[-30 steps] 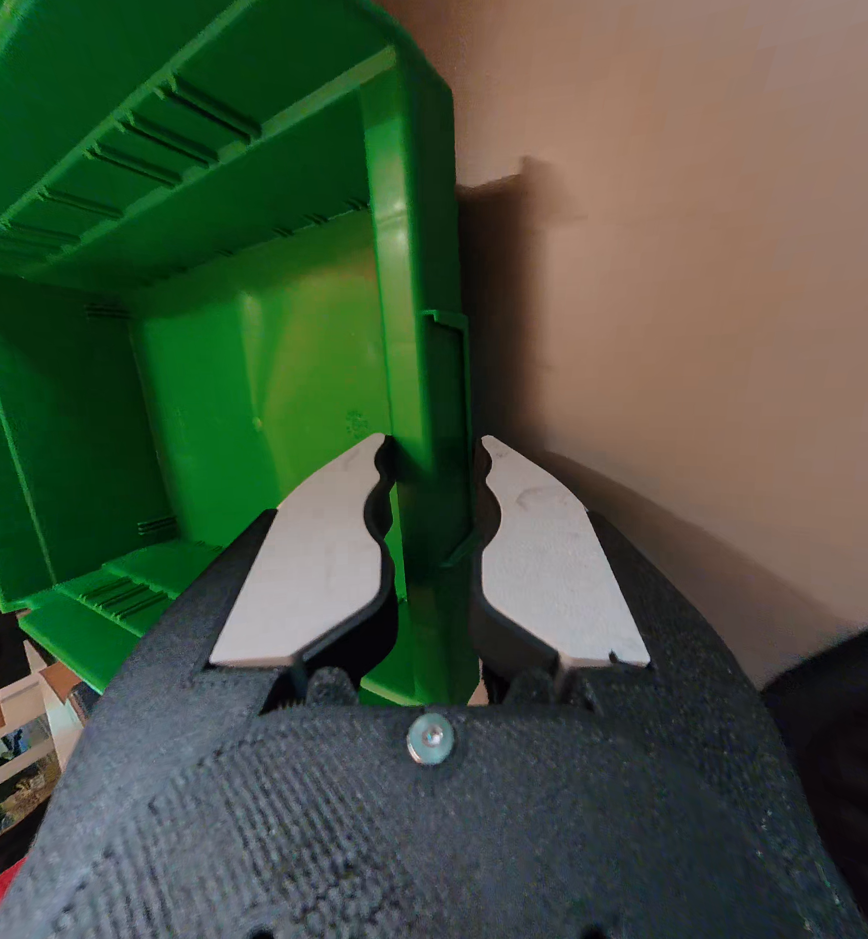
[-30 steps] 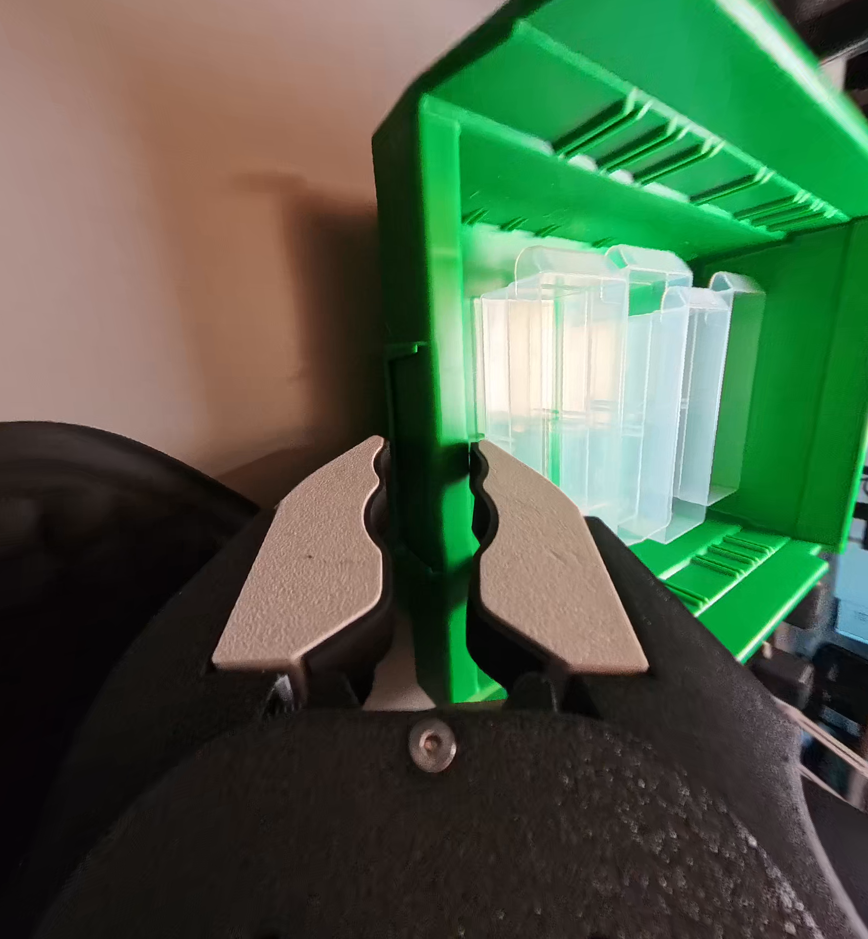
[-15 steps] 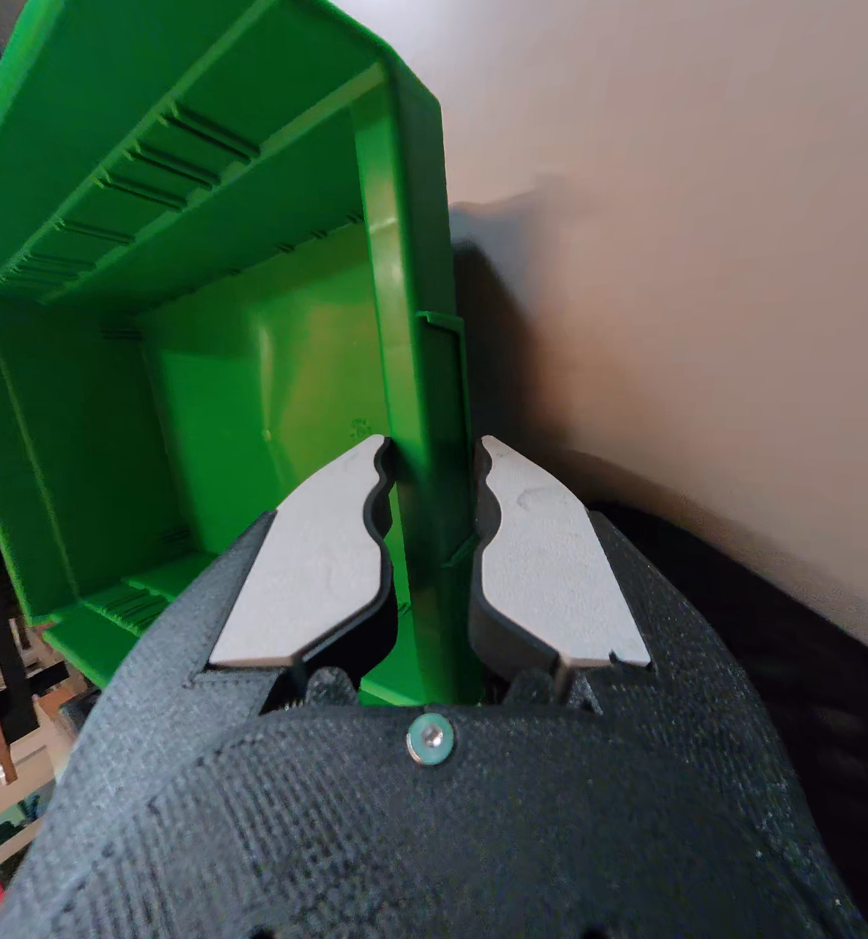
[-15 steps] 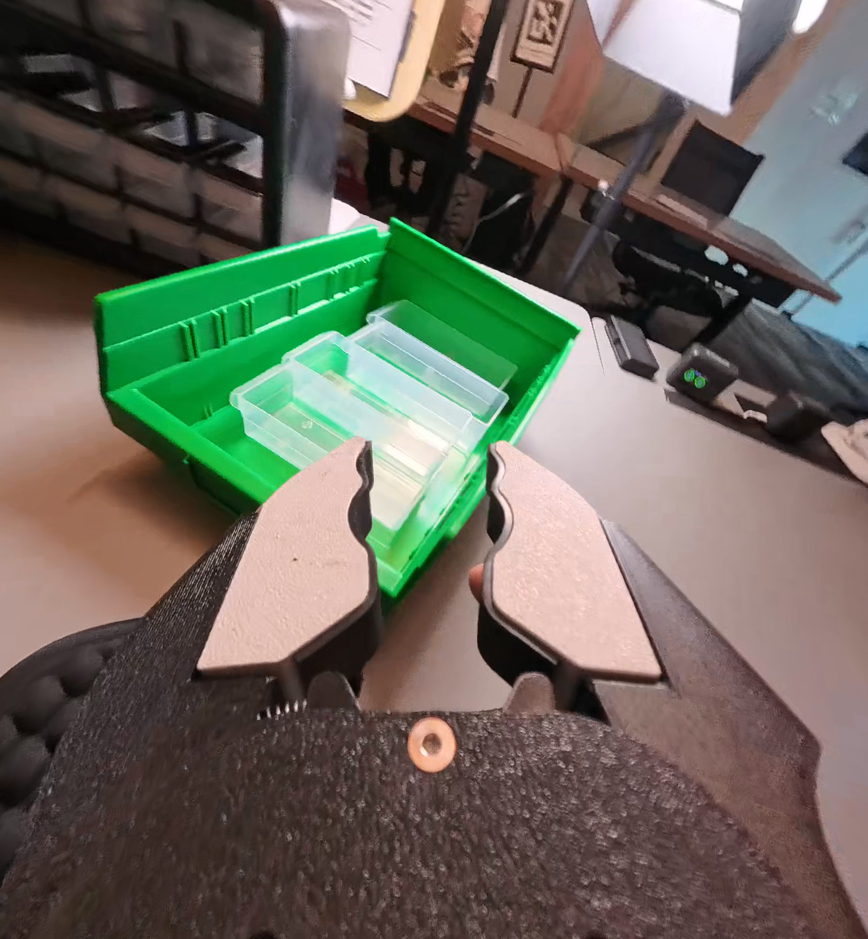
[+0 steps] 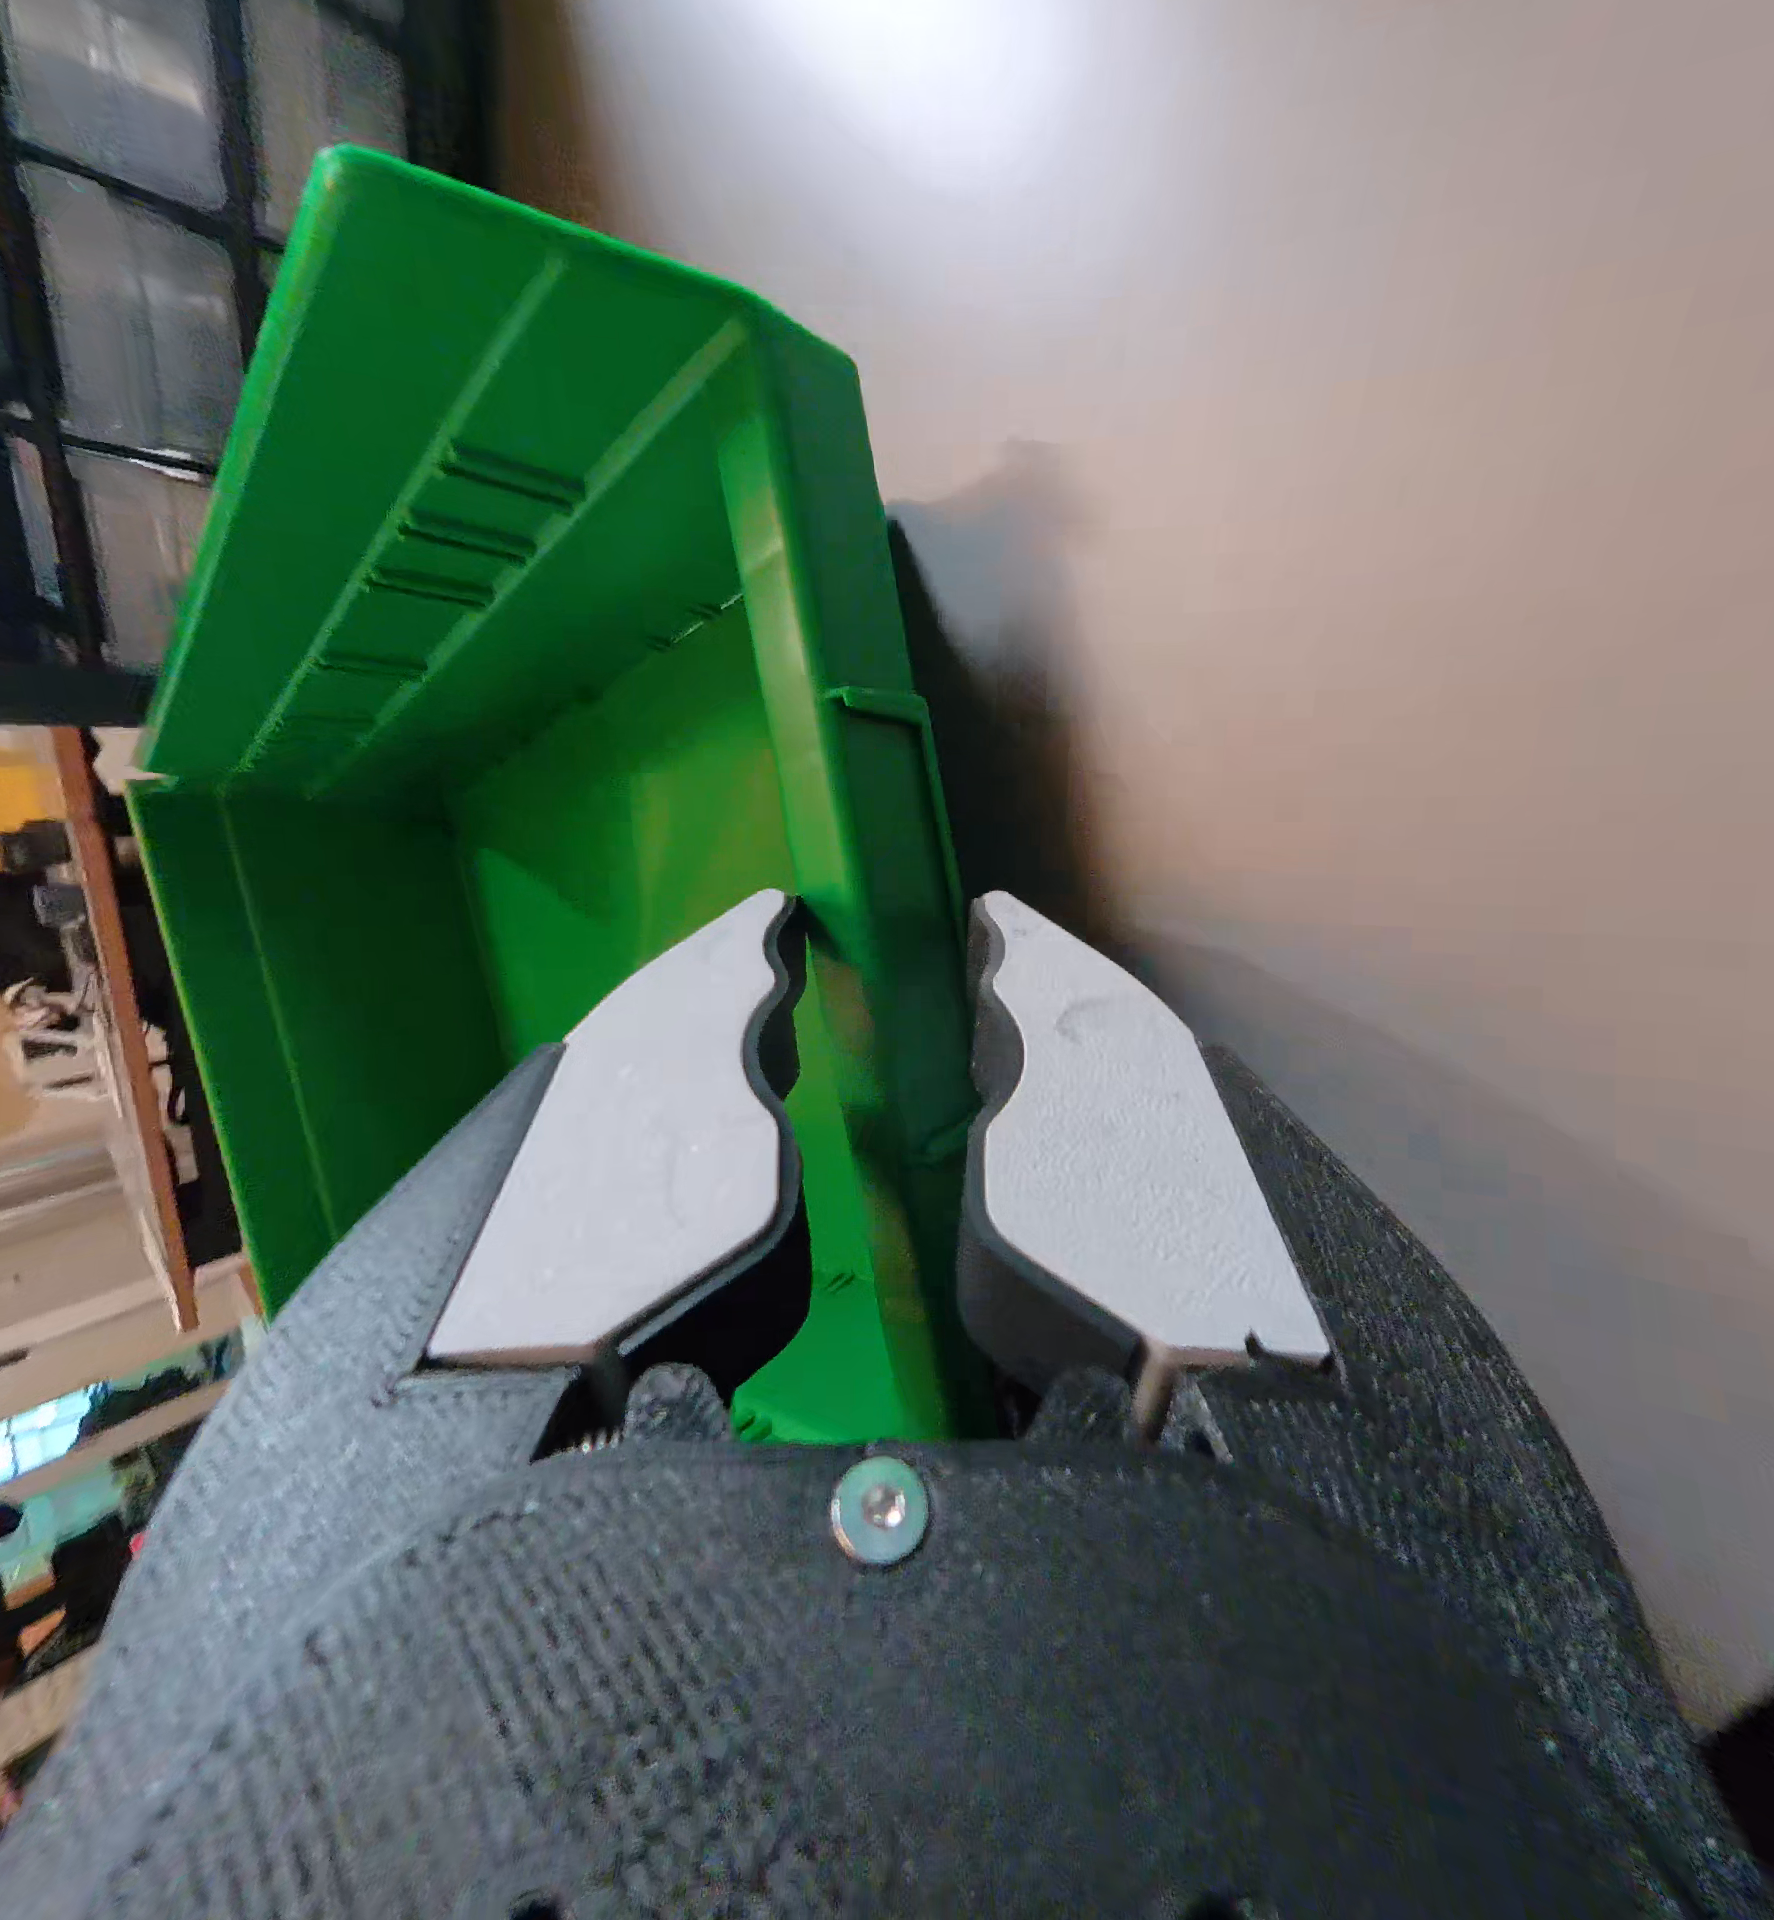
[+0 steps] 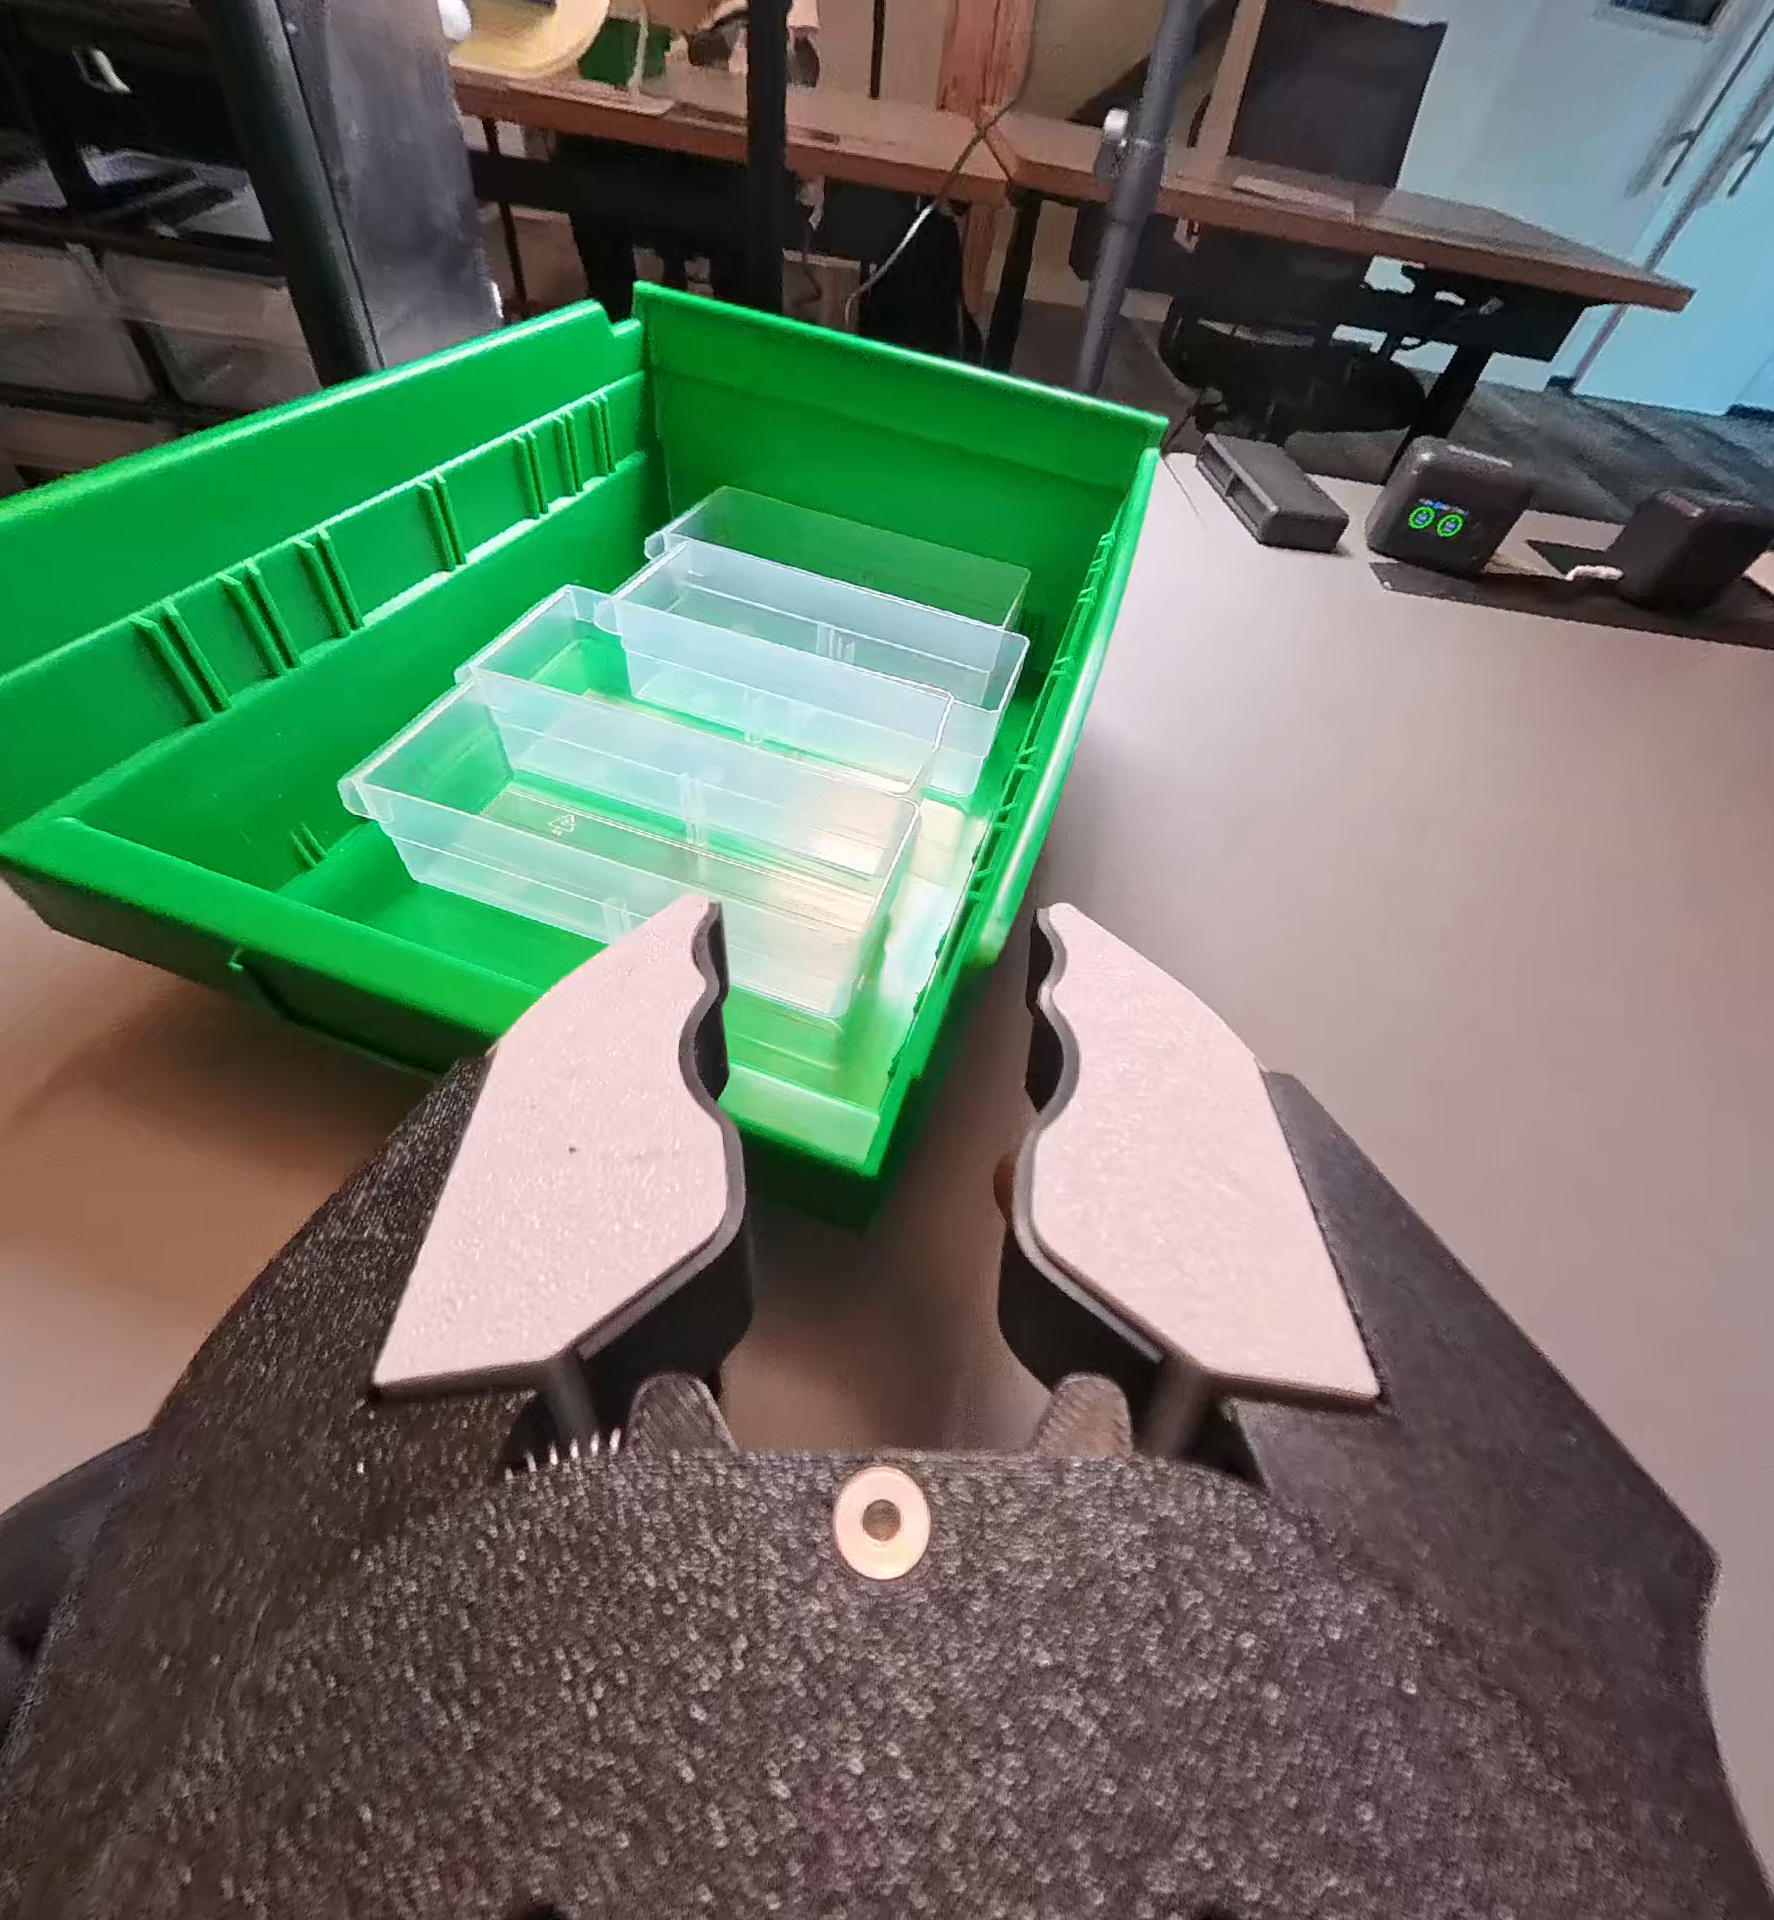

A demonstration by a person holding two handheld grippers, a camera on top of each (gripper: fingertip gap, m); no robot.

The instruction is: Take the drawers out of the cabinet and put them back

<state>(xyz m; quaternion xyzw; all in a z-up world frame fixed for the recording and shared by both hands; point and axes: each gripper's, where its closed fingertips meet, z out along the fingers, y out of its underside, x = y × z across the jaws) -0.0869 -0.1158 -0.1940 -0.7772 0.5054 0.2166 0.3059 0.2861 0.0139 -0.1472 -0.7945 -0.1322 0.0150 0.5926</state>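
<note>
In the right wrist view a green bin (image 6: 270, 488) stands on a tan table (image 6: 1434, 935). Several clear plastic drawers (image 6: 654, 821) lie side by side inside it. My right gripper (image 6: 875, 920) is open and empty, just above and in front of the bin's near right corner. In the left wrist view my left gripper (image 5: 883, 904) is shut on the end wall of a second green bin (image 5: 550, 447). This bin looks empty and its open side faces the camera, close to the tan surface (image 5: 1382, 623).
A dark rack with translucent drawer fronts (image 6: 31, 312) stands behind the bin at the left, and also shows in the left wrist view (image 5: 114, 312). Brown desks (image 6: 1278, 197) and small black devices (image 6: 1449, 514) are at the back right.
My right gripper let go of the bin wall, opened and drew back; the bin with the drawers now rests flat on the table. My left gripper stays shut on the empty bin, which has swung.
</note>
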